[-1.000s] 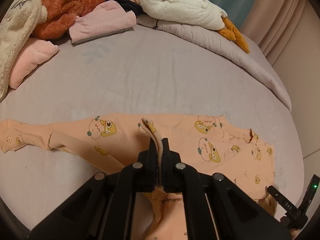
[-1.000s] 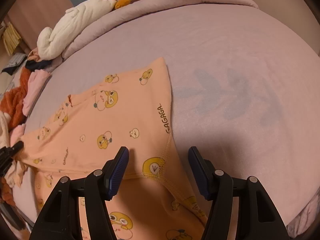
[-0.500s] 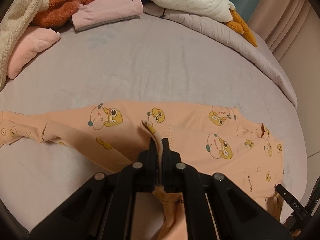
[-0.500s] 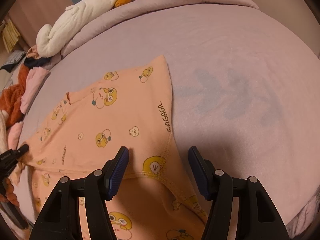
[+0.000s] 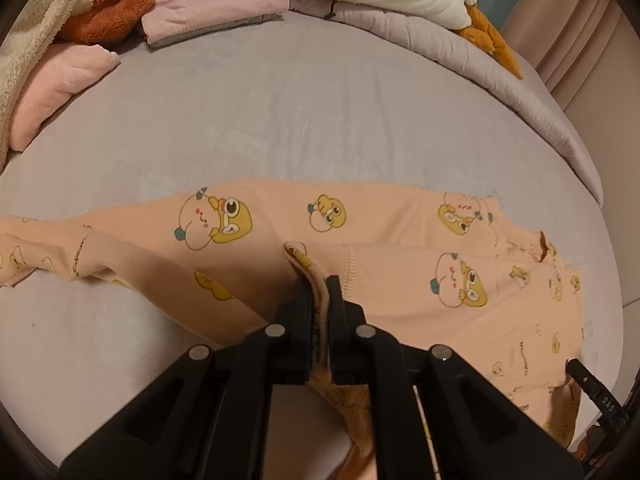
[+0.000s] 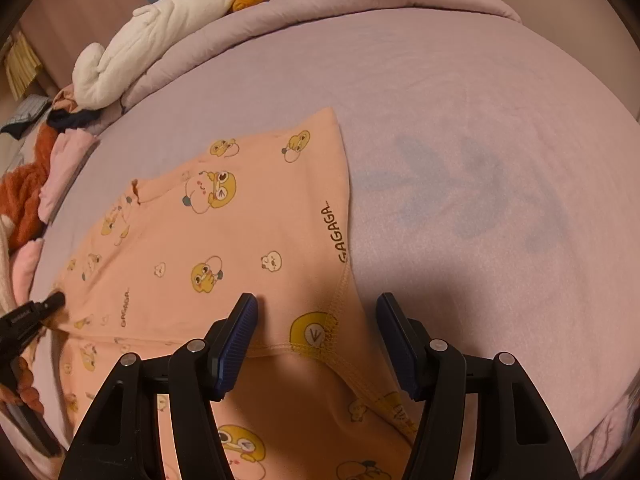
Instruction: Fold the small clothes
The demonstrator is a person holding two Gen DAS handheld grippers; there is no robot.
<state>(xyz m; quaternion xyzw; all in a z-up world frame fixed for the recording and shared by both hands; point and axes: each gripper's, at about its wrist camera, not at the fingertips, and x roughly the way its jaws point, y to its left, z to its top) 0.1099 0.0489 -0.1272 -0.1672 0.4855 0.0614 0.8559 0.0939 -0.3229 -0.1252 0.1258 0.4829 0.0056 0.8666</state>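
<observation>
Bed: limp, light pyjamas; left gripper pinches a sturdy hem, right gripper hovers wide.

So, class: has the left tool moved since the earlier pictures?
Yes. The left tool, shut on the peach garment, has sunk towards the bed; the folded clothes slid up-frame.

A fold of the peach printed garment is pinched between the closed jaws of the left gripper above the grey bedsheet.
</observation>
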